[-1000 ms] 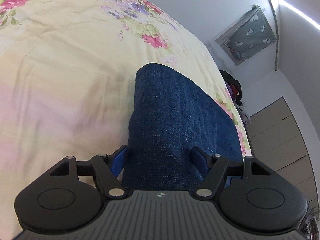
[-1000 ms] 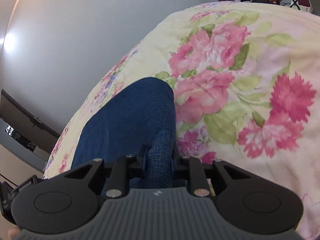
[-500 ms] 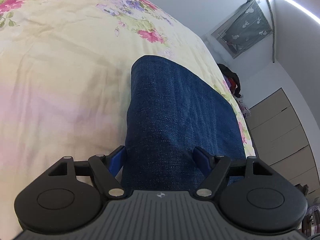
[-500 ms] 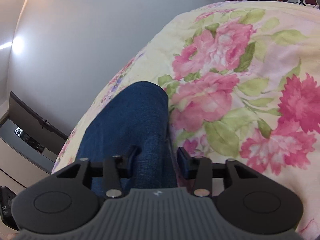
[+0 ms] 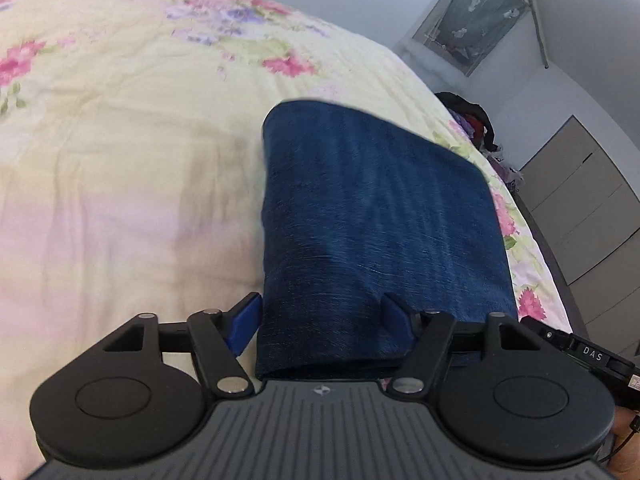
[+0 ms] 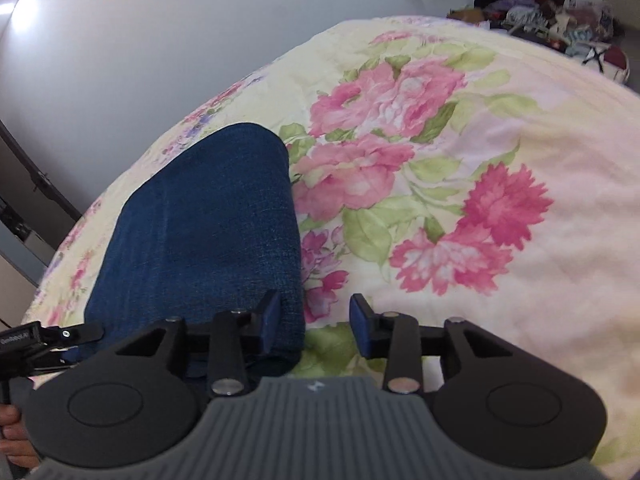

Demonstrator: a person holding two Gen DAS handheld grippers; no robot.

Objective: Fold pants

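A: Nearest in the left wrist view, what do the left tongs (image 5: 320, 318) show?

B: Their blue fingers (image 5: 243, 326) stand spread wide. The near end of the folded pants (image 5: 372, 236) lies in the gap between them. The left finger sits just beside the fold's left edge, and the right finger rests on top of the denim. They are not pinching the cloth.

A: And the right tongs (image 6: 316, 326)?

B: Spread too. Their left finger (image 6: 269, 320) lies on the near right corner of the pants (image 6: 208, 240), and the right finger sits apart over the bedspread (image 6: 500, 152). The gap between them holds mostly floral cover, with only the denim's right edge just inside it.

A: Where do the pants lie, then?

B: Flat on the bed, as a blue folded block running away from both tongs. From the left wrist the block fills the middle, with pale bedspread (image 5: 120, 152) to its left and a narrow flowered strip to its right. From the right wrist it lies left of centre, with big pink blooms to its right.

A: Anything past it?

B: In the left view, a clothes heap (image 5: 476, 120) sits beyond the bed's far corner, grey cabinets (image 5: 584, 216) stand at the right, and a grey curtain (image 5: 472, 12) hangs on the wall. In the right view a second jumble of clothes (image 6: 552, 12) lies past the bed's far edge. The wall behind is plain.
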